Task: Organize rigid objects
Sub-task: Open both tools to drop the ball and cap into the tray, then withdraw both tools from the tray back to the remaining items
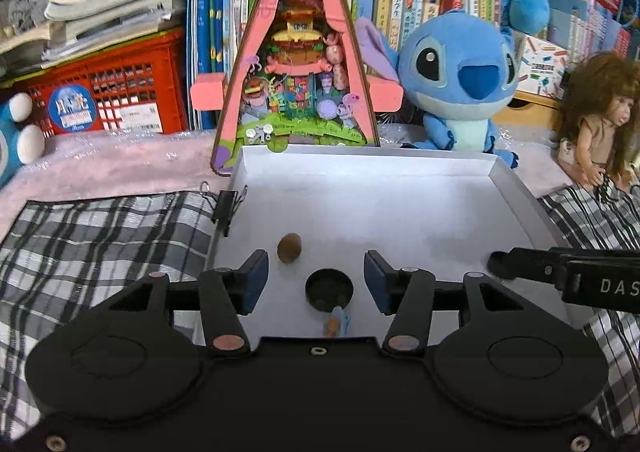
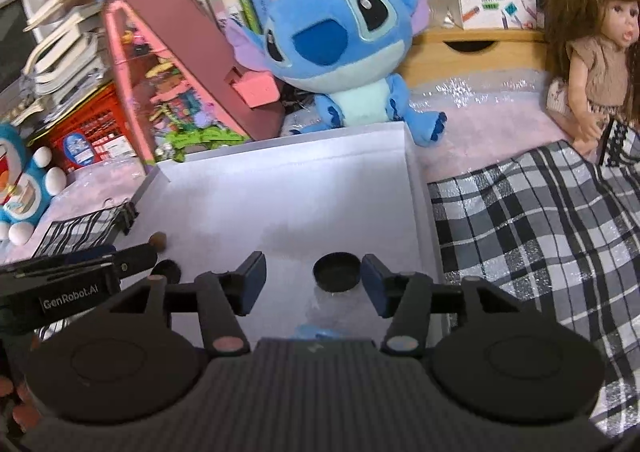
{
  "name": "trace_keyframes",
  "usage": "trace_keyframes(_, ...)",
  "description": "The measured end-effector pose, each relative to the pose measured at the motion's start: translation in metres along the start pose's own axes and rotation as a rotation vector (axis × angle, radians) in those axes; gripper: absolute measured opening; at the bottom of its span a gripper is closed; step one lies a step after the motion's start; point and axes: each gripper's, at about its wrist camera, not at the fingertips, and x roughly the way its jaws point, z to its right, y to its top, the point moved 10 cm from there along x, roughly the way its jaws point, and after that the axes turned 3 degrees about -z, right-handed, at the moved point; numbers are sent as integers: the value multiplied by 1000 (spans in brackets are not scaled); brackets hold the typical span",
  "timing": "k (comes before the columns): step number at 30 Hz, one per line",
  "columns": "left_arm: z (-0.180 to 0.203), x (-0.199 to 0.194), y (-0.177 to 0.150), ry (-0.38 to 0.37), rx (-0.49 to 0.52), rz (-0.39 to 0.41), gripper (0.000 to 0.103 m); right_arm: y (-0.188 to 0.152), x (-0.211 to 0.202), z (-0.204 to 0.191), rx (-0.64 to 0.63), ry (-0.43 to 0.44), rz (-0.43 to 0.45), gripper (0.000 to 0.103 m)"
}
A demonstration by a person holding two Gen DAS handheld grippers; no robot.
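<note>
Between my released left claw's point(image 1: 316, 282) pads sat a black jar point(image 1: 329, 289), untouched; right claw point(image 2: 314, 279) gaped beside another jar point(image 2: 337, 272); tray point(image 1: 360, 204) lay roomy ahead.

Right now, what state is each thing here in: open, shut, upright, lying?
White tray: open-topped, nearly bare.
Black cap: hollow side up, released.
Clear bottle: black-capped.
Brown nut: loose in tray.
Left gripper: open.
Right gripper: open.
Binder clip: clamped on tray edge.

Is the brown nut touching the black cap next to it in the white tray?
Apart. The left wrist view shows bare white tray floor between the brown nut and the black cap.
</note>
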Motion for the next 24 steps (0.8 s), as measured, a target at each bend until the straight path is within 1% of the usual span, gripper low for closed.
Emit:
trace_keyframes(2,0,-9,-3,-8,0,5,52,-2,-8,-2,-15,7,13,71)
trace_keyframes(6,-1,-29,-10,-25,-13,28,54,-9,-24,-6,-57,8,41,75)
trace_keyframes(14,5,-66,-35,-63,0,60,56,-29,-55,-17,-122,37,92,84)
trace_keyframes(24,22,-103,-72,-117,27,91,60,-54,-93,-29,-204,60,153,87)
